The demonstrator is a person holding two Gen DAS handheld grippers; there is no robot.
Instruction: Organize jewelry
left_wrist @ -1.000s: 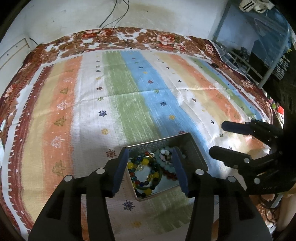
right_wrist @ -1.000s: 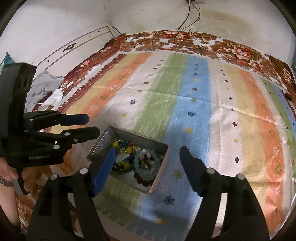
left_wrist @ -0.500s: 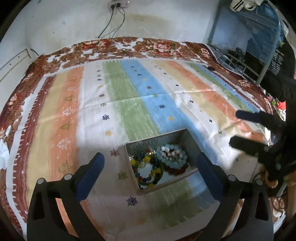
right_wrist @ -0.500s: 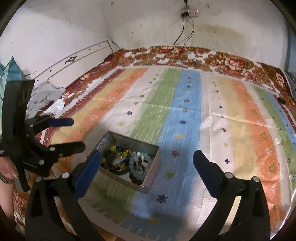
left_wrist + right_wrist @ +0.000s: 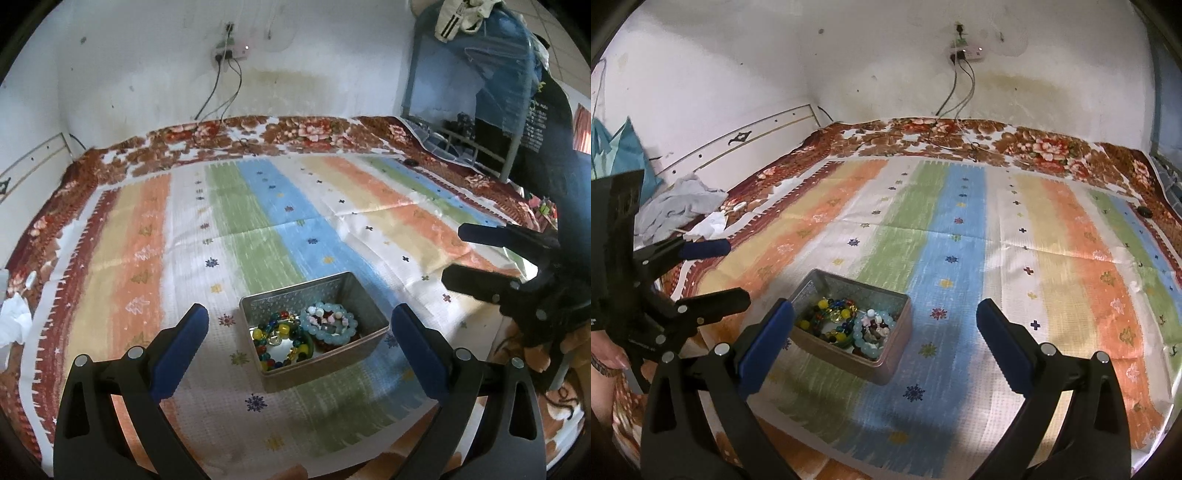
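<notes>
A grey metal tin (image 5: pixel 295 295) rests on the striped cloth, near its front edge. Inside lie a multicoloured bead bracelet (image 5: pixel 275 338) and a pale blue bead bracelet (image 5: pixel 330 321). My left gripper (image 5: pixel 298 314) is held back above the tin, jaws wide open, nothing between the pads. The right gripper (image 5: pixel 453 253) shows at the right, also open. In the right wrist view the tin (image 5: pixel 816 282) sits low and left of centre with both bracelets (image 5: pixel 831 314) in it. My right gripper (image 5: pixel 885 308) is open and empty, and the left gripper (image 5: pixel 735 270) hangs open at the left.
The striped cloth (image 5: pixel 960 229) covers a bed over a floral blanket (image 5: pixel 1034 147). A wall socket with cables (image 5: pixel 964 50) is behind it. Crumpled grey fabric (image 5: pixel 676 206) lies at the left, and a metal rack with clothes (image 5: pixel 480 74) stands at the right. A small dark object (image 5: pixel 1144 211) sits far right.
Both grippers opened from partly closed to wide. Both pulled back and up from the tin, which now looks smaller and farther off, and more of the wall shows.
</notes>
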